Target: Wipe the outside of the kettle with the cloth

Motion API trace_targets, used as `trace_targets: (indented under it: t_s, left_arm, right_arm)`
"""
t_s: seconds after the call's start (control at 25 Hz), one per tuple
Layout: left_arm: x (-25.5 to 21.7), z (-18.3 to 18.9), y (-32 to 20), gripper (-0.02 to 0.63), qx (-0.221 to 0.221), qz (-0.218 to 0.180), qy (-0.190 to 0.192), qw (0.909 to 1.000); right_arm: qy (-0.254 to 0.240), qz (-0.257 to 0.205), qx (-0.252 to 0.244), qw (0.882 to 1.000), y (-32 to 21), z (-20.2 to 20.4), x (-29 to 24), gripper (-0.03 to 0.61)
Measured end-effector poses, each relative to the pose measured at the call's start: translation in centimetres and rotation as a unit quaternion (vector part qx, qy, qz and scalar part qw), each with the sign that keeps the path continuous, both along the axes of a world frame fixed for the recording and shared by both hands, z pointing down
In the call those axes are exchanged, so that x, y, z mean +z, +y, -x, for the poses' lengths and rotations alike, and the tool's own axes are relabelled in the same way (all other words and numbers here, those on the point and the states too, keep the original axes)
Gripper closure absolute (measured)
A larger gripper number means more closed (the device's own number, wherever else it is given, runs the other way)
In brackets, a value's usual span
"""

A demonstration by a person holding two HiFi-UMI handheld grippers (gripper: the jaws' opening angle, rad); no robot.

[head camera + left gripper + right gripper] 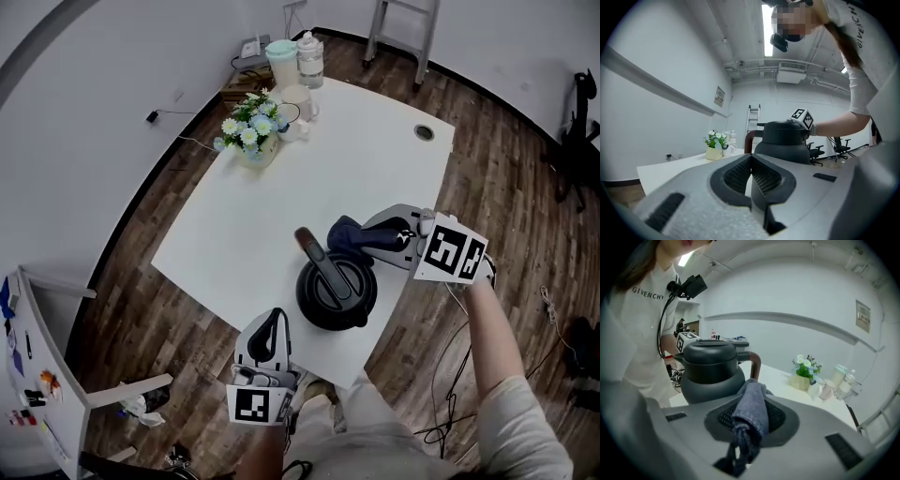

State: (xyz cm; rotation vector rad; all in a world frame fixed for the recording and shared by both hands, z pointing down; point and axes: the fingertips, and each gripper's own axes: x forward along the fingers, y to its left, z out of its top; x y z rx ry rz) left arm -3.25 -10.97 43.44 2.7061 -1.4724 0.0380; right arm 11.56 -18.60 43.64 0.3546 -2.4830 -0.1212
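cloth [345,232] partly hidden in right gripper [370,239] | kettle [783,140] base behind left gripper [751,163] | ladder [403,28] cut by top edge

Kettle [336,289]: on the worktop [281,206], at its near edge.
Cloth [345,232]: just behind the kettle, in the right claw [380,239].
Left claw [272,328]: before the kettle.
Flowers [251,127]: far left.
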Motion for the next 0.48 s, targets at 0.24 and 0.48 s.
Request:
trace_targets:
  t_s: [0.24,0.48]
  left_arm:
    - [0.2,-0.2,-0.9,0.606,-0.023,0.005,0.011,0.9996]
    - [1.1,-1.0,-0.9,0.606,-0.033,0.012,0.016,0.9993]
  right_arm:
    - [0.029,0.074,-0.04,0.996,0.1,0.4,5.2,0.511]
    - [0.063,0.12,-0.058,0.989,0.2,-0.2,10.1,0.511]
